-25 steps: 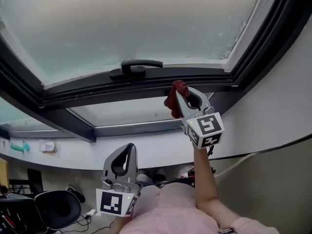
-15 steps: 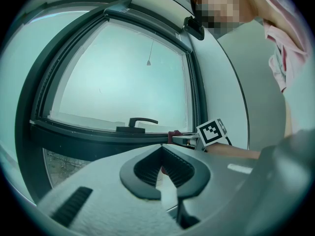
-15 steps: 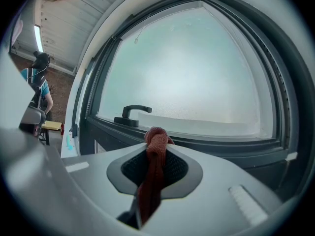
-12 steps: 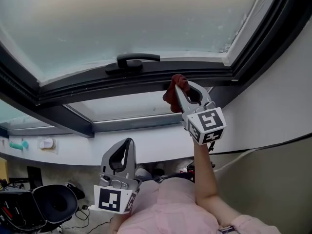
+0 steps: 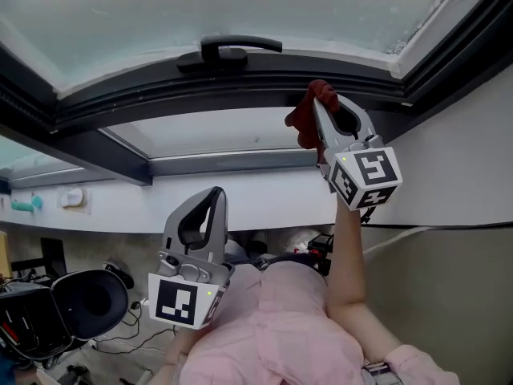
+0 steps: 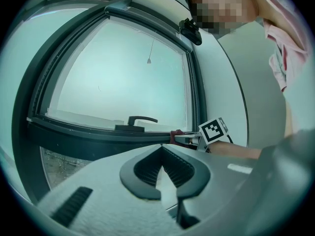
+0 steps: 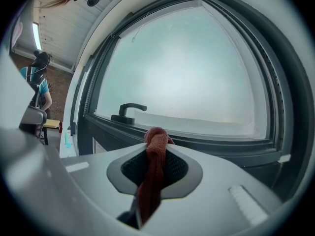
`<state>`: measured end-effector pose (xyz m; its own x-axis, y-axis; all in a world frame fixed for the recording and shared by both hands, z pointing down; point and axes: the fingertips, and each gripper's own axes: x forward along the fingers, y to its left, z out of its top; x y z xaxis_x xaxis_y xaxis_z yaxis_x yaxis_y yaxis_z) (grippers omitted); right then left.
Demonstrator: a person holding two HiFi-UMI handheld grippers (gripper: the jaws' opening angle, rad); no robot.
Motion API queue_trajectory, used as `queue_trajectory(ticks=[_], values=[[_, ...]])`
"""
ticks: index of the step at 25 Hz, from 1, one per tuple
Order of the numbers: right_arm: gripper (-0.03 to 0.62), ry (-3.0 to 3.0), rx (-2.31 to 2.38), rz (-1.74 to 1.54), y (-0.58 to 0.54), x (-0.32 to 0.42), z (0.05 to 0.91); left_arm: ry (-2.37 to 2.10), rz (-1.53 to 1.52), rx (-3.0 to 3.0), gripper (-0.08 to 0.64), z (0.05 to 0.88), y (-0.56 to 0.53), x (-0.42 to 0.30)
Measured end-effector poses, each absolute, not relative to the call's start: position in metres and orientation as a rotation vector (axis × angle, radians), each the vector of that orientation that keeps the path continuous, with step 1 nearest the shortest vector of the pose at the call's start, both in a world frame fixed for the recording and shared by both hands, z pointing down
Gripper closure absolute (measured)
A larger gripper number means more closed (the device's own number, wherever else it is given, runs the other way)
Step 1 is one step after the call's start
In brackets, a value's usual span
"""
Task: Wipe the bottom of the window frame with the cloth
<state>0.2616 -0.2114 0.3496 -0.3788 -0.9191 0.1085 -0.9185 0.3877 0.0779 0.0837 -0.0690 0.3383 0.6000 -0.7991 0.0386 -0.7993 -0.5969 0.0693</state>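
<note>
- One dark window frame (image 5: 240,87) fills the upper part of the head view. It holds a frosted pane (image 5: 240,6), and the black handle (image 5: 232,50) sits on its bottom rail.
- One person's arm in a pink sleeve (image 5: 280,343) reaches up from well below the handle, a little to its right.
- Two grippers are in view. The left gripper (image 5: 215,195) hangs well below the handle and apart from the frame. In its own view the fingers (image 6: 147,168) are drawn together at the tips with nothing between them.
- The right gripper (image 5: 325,107) is up at the bottom rail, just right of the handle and slightly below it. Its fingers (image 7: 172,168) are clamped on the cloth.
- The reddish-brown cloth (image 5: 309,115) runs down between those fingers. Its bunched top end (image 7: 156,137) pokes past the tips and lies against the bottom rail, to the right of the handle.
</note>
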Motion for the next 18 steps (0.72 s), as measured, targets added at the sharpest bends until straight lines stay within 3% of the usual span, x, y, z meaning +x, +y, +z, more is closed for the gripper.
queue_trajectory(ticks=[18], values=[[0.54,-2.446,1.68,0.026,-0.209,0.273,0.353,-1.29,0.014,2.751,0.56,0.341,-0.083,0.065]])
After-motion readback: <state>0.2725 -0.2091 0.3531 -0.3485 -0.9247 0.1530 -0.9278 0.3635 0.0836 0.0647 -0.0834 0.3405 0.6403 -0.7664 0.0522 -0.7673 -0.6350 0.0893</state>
